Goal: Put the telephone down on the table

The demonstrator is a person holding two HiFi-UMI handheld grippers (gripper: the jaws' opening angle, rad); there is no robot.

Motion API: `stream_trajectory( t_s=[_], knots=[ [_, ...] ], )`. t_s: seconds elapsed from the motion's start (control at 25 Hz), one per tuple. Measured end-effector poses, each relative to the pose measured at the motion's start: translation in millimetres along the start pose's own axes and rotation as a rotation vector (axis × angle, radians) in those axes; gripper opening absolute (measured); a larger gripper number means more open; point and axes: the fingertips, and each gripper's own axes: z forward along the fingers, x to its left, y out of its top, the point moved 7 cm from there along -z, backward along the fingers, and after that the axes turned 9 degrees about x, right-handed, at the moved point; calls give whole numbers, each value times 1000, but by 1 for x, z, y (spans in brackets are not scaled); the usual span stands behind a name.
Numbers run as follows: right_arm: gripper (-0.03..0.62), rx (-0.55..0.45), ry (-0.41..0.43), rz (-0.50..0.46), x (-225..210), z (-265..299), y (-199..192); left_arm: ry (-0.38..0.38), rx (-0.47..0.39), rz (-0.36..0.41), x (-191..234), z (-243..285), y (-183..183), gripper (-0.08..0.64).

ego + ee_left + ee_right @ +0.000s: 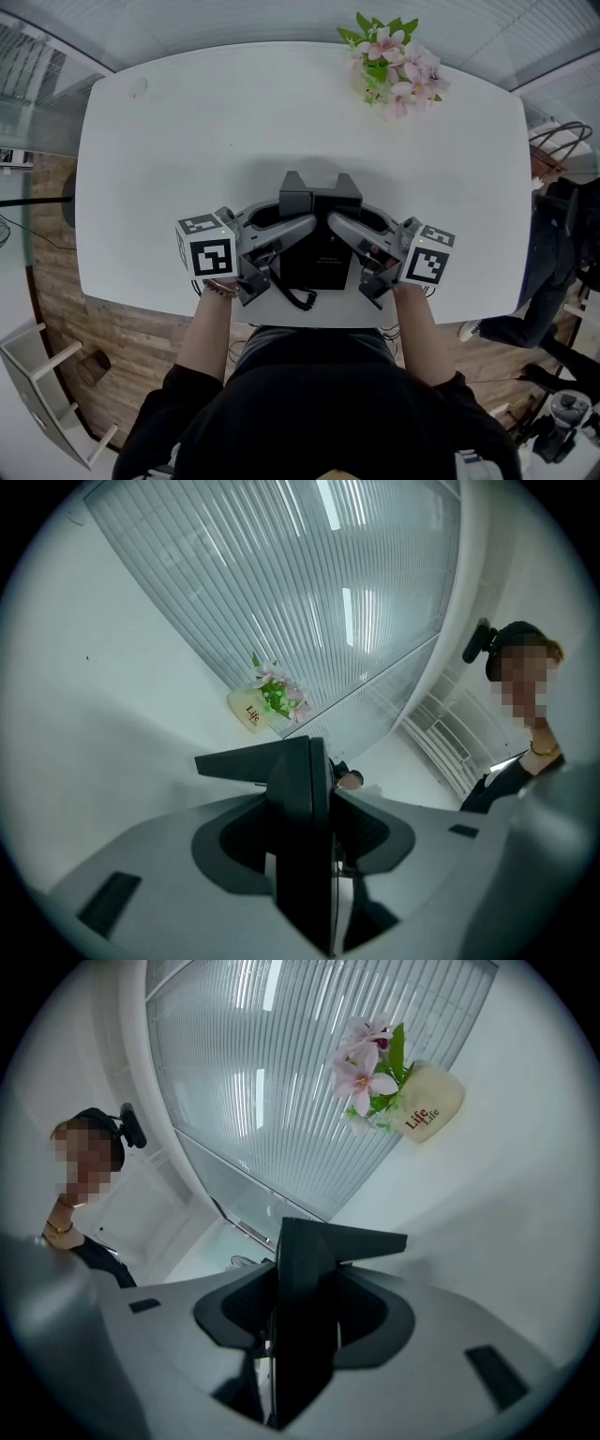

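A black telephone (320,234) sits between my two grippers over the near edge of the white table (187,141). Its coiled cord (295,298) hangs off the front. My left gripper (300,217) is shut on the phone's left side and my right gripper (342,217) on its right side. In the left gripper view the jaws (305,808) clamp a thin dark edge of the telephone (300,855). The right gripper view shows the same: jaws (302,1297) closed on the telephone (305,1335). I cannot tell whether the base touches the table.
A pot of pink flowers (394,66) stands at the table's far right edge. A person (553,262) stands to the right of the table. A white wooden rack (47,375) is on the floor at lower left. Ribbed glass walls surround the room.
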Motion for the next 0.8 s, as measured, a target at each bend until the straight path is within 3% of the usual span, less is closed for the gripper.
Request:
stream_trajectory(
  t_s=[0.8],
  knots=[
    [186, 24, -14, 88, -7, 4, 1, -3, -10, -78, 9, 1, -1, 205]
  ],
)
